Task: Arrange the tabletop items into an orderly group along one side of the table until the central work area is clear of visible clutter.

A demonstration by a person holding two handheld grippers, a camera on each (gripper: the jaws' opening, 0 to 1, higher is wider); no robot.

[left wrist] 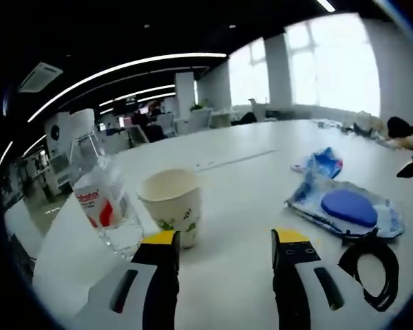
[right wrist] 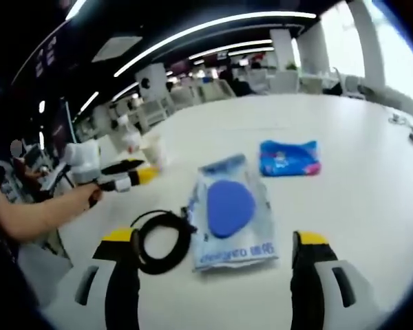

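Left tool (left wrist: 226,242): I hold it wide, empty; paper cup (left wrist: 172,204) at 11 o'clock by its left tip, water bottle (left wrist: 104,196) just beyond.
Right tool (right wrist: 217,245): wide, empty; wipes pack (right wrist: 230,212) at 12, black cable (right wrist: 160,239) at 10.
Risk: I judge nudging the cup could topple that bottle off the surface (left wrist: 248,172) edge.

Both views are bright in the lower half and dark above. Daylight comes from large windows (left wrist: 330,62), which are overexposed to white. Long ceiling lamps (left wrist: 124,69) bend into curves from the fisheye lens. The white table (left wrist: 248,179) shows soft glare and only weak shadows. The far room is blurred, and the right gripper view is slightly softer.
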